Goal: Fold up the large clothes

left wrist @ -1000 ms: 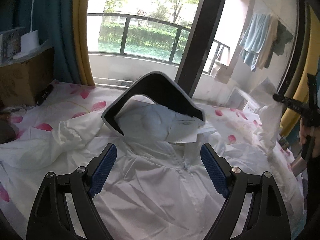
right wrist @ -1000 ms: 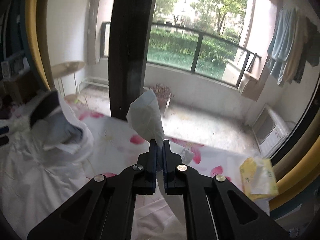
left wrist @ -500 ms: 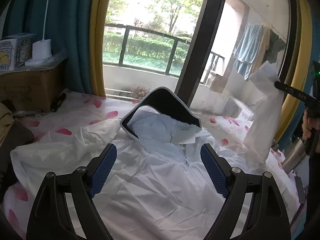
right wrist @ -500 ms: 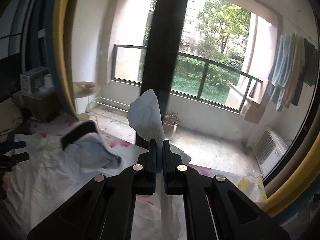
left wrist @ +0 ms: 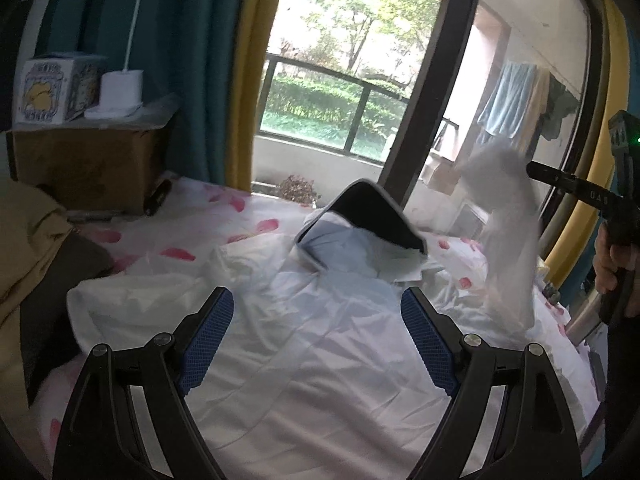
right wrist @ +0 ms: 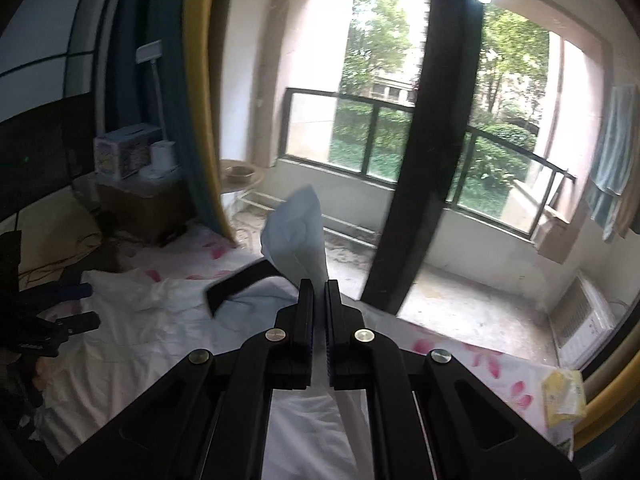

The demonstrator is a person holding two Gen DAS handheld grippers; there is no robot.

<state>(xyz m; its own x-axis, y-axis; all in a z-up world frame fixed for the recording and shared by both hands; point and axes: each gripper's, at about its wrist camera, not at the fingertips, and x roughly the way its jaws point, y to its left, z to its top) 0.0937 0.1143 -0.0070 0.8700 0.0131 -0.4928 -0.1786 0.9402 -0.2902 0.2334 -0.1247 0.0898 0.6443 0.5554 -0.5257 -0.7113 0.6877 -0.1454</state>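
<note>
A: Right, nearest first: the left tool [left wrist: 316, 344] hangs over the white jacket [left wrist: 304, 344] with its blue pads [left wrist: 206, 338] wide apart, holding nothing. The jacket lies spread on the bed [left wrist: 240, 220], front up, hood [left wrist: 368, 216] propped toward the window.

B: And the right tool [right wrist: 317, 320]?

A: Its jaws are pressed together on the sleeve [right wrist: 296, 236], which is lifted well above the bed; a tuft of cloth pokes out past the tips, and the rest hangs down to the jacket's body.

B: What could go wrong from here?

A: I'd judge the cloth thin and slick, so a quick swing could slide the sleeve out of that pinch. With the left tool pinning nothing, pulling the sleeve across may drag the whole jacket sideways and bunch it rather than crease it. The other sleeve [left wrist: 244, 264] already lies crumpled, so any fold laid over it would likely be lumpy. The paper tag [left wrist: 400, 264] inside the collar might snag too.

B: Anything readable?

A: Little. The right tool's arm, in the left view, carries pale letters that look like "UAS", though I'm unsure. The printed box [left wrist: 54, 90] on the cardboard carton [left wrist: 88, 164] shows a yellow cartoon figure; its text is too small. The yellow packet [right wrist: 564, 398] at the bed's far edge has no legible writing
</note>
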